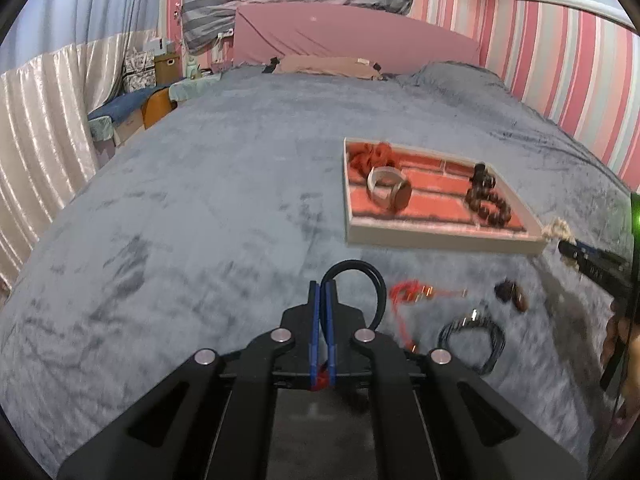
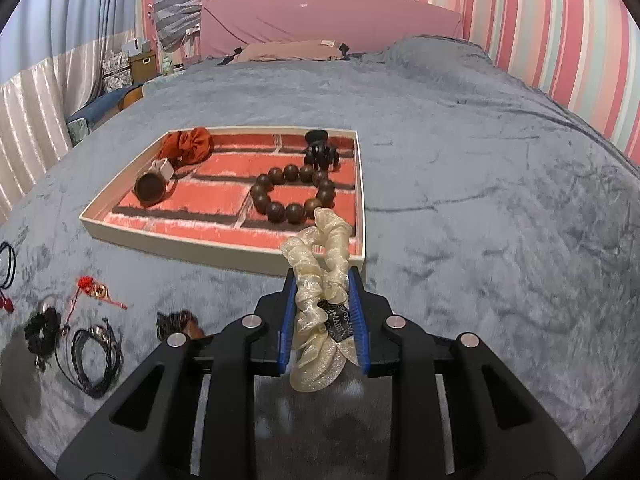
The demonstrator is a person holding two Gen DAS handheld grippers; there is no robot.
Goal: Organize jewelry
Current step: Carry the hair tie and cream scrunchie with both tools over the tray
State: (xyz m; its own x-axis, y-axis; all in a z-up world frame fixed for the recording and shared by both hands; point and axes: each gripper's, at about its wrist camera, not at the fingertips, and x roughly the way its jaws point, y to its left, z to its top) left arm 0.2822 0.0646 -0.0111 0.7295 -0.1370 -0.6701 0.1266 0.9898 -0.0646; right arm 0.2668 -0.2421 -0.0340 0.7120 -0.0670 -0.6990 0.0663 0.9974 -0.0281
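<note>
My right gripper [image 2: 322, 276] is shut on a cream organza scrunchie [image 2: 320, 264] and holds it just over the near right corner of the tray [image 2: 224, 250]. The brick-patterned tray holds an orange scrunchie [image 2: 188, 146], a watch [image 2: 154, 184], a wooden bead bracelet [image 2: 294, 194] and a black claw clip [image 2: 320, 152]. My left gripper [image 1: 323, 286] is shut on a black hair tie [image 1: 360, 276] above the blanket, left of the tray [image 1: 436, 236]. The right gripper [image 1: 592, 268] shows at the left wrist view's right edge.
Loose on the grey blanket [image 2: 480, 200] in front of the tray lie a red knot charm [image 2: 96, 290], a black cord necklace [image 2: 96, 360], a black scrunchie [image 2: 42, 332] and a brown clip [image 2: 180, 324]. Pink headboard [image 2: 328, 20] and striped wall behind.
</note>
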